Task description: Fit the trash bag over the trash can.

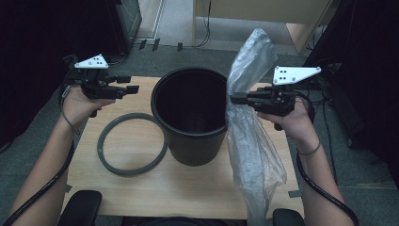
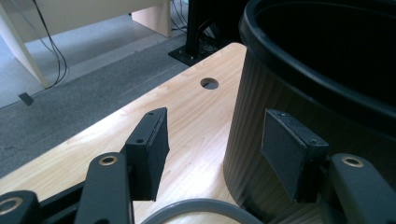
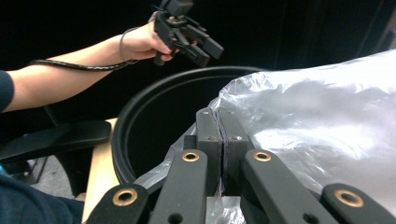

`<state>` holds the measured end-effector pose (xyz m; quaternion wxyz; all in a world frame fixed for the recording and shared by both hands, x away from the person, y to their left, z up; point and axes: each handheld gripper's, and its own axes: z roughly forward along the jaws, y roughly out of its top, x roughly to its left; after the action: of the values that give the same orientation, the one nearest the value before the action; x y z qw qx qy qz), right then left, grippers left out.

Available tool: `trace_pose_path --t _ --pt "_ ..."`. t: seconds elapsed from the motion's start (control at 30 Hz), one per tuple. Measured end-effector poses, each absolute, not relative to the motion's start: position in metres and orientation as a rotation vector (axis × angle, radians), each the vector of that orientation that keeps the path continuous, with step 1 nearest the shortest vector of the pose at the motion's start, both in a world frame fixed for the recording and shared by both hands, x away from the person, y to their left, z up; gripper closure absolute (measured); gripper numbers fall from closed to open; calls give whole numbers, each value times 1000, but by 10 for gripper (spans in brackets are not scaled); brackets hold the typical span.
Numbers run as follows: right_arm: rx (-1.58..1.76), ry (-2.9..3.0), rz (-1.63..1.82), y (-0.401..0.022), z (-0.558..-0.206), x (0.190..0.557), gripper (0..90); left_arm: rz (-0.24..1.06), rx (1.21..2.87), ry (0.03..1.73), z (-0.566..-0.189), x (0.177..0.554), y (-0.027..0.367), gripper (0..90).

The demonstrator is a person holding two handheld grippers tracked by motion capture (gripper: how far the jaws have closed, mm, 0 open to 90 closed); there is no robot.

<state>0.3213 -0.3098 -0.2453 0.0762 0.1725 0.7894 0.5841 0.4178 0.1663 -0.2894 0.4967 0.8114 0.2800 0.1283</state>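
We see the clear plastic bag point(image 1: 251, 127) hanging just right of the black bucket point(image 1: 190, 117), its lower end reaching the tabletop point(image 1: 141, 188). The right gripper point(image 1: 235, 99) has its fingers clenched on the bag. The left gripper point(image 1: 134, 88), fingers released, holds nothing, above the grey ring point(image 1: 131, 143) left of the bucket.

Bin point(image 1: 193, 117) mouth open, unobstructed; grey ring point(image 1: 131, 143) flat left of bin; plastic bag point(image 1: 251, 132) hangs just right.
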Motion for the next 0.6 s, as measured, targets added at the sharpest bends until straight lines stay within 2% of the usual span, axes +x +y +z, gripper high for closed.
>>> trace_pose_path --t 0.6 --pt "387 2467 1767 -259 -229 333 900 322 1975 582 -257 420 134 406"
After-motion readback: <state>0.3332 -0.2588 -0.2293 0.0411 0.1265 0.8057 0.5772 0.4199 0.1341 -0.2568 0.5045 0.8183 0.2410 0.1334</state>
